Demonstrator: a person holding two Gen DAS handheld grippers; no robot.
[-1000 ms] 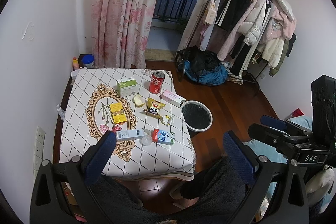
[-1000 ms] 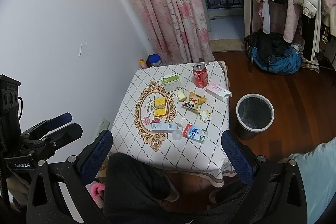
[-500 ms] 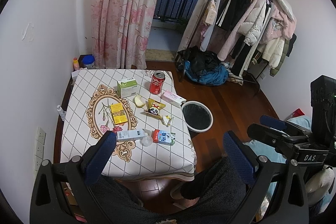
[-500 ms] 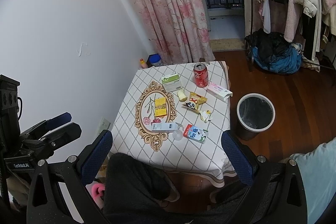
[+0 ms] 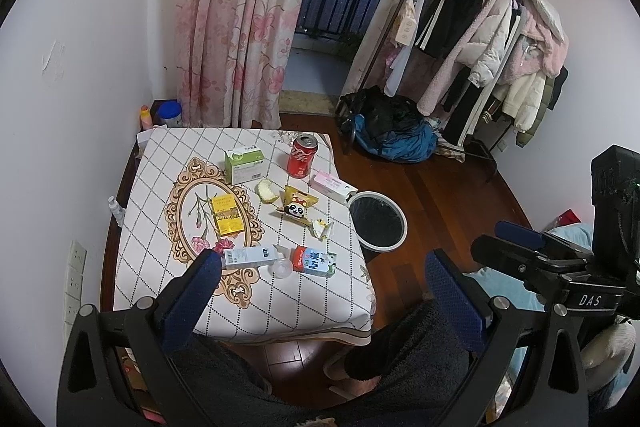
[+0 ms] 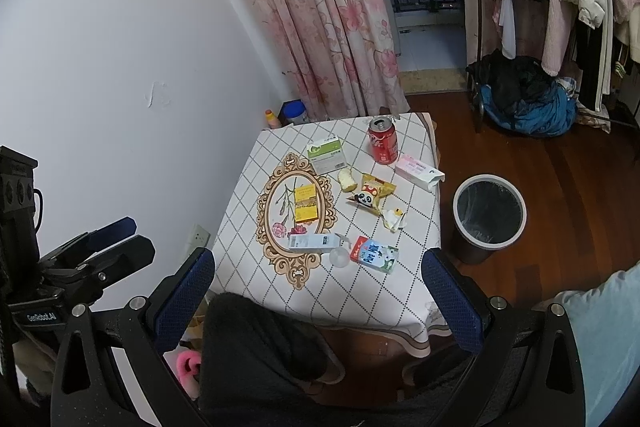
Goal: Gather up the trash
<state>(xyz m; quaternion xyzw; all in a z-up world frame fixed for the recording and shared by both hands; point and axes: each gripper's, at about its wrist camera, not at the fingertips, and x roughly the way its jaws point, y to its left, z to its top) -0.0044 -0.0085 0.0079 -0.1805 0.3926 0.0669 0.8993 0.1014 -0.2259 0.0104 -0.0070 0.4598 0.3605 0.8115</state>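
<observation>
The trash is lying spread on the table (image 5: 256, 311), ahead of and below both of your grippers. Nearest your left gripper (image 5: 322, 291) are a white-and-blue box (image 5: 249, 257), a clear plastic cup (image 5: 283, 267) touching its end, and a red-and-blue milk carton (image 5: 314, 261) just beside the cup. Farther ahead are sitting a yellow box (image 5: 228, 214), a panda snack wrapper (image 5: 298, 207), a crumpled white wrapper (image 5: 322, 228) and a pale piece of bread (image 5: 268, 191). Farthest ahead are a green box (image 5: 244, 165), a red soda can (image 5: 303, 155) standing upright, and a pink box (image 5: 334, 185) lying at the table's edge.

The trash bin (image 5: 378, 223) is standing on the floor — ahead and to the right of your left gripper, just beside the table, apart from all the litter.

You are holding the left gripper with its fingers (image 5: 192, 301) spread wide, nothing between them. Your right gripper (image 6: 320, 293) is likewise spread apart and empty — its fingers (image 6: 452, 303) are framing the table's near edge. Both are hovering well back from the trash, above your dark-clothed lap (image 6: 260, 343).
</observation>
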